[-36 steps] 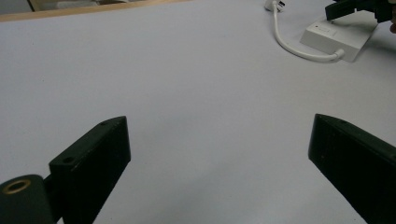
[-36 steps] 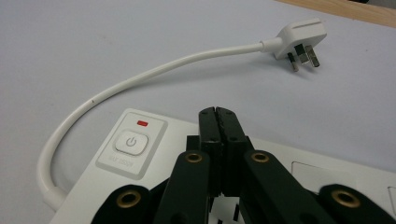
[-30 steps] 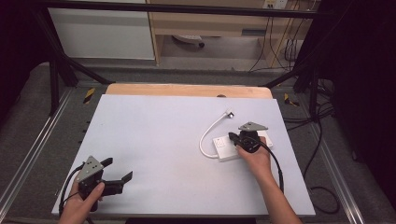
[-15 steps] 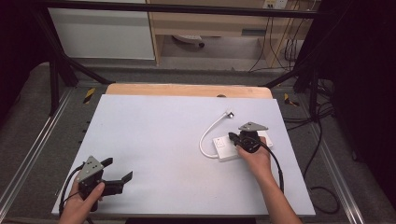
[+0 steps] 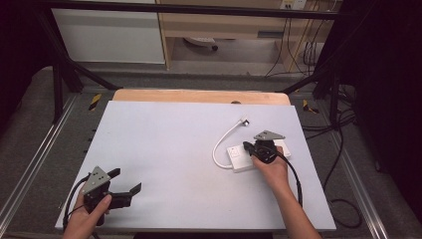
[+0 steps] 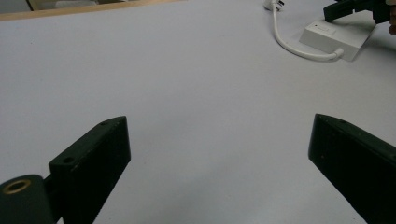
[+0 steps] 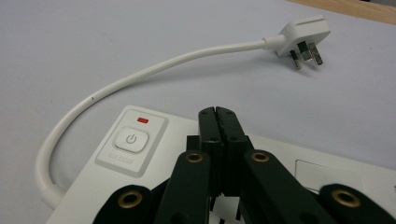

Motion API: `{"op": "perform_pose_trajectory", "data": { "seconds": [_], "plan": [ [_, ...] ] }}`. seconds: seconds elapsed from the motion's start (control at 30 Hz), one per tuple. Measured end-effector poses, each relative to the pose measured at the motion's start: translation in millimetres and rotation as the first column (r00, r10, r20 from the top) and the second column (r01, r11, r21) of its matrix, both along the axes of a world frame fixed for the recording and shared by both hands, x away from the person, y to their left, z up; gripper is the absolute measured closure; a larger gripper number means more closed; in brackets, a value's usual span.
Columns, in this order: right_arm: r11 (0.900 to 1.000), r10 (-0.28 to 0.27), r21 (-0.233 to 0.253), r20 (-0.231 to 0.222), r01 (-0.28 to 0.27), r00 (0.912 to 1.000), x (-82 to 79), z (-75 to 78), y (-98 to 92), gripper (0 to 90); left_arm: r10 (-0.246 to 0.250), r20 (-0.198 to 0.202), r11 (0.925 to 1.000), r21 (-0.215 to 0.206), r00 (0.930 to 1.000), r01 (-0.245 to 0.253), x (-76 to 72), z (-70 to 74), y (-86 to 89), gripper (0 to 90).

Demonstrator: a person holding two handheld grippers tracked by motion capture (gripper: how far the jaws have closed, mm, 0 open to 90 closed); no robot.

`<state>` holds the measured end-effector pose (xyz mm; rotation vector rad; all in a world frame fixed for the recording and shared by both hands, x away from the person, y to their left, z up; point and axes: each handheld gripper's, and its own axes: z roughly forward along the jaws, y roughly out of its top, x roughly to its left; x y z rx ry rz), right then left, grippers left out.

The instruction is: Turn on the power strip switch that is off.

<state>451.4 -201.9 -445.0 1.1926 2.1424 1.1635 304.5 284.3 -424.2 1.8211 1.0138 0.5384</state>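
A white power strip (image 5: 240, 158) (image 7: 154, 158) lies on the right half of the white table top (image 5: 169, 144), with a round power button (image 7: 131, 139) and a red light at its near end. Its short white cord (image 5: 222, 142) (image 7: 140, 74) curves back to a three-pin plug (image 5: 244, 121) (image 7: 303, 37). My right gripper (image 5: 247, 146) (image 7: 217, 114) is shut with nothing between its jaws, tips over the strip's top just right of the button. My left gripper (image 5: 124, 181) (image 6: 219, 154) stands open at the table's front left, above bare surface. The strip (image 6: 336, 37) appears far off in the left gripper view.
A wooden board (image 5: 199, 96) edges the table's far side. Metal rails (image 5: 45, 149) run along both sides. Black cables (image 5: 343, 164) hang off the right of the table. Shelving and cables stand beyond the far edge.
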Motion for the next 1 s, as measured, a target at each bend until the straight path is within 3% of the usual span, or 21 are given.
{"op": "perform_pose_trajectory", "data": {
  "seconds": [1.0],
  "plan": [
    [1.0,0.003,0.019,0.013,-0.004,0.9999,-0.3,2.4,-2.1,90.0,-0.001,0.003,1.0,-0.001,1.0,0.001,-0.2,0.3,0.1,5.8]
  ]
}}
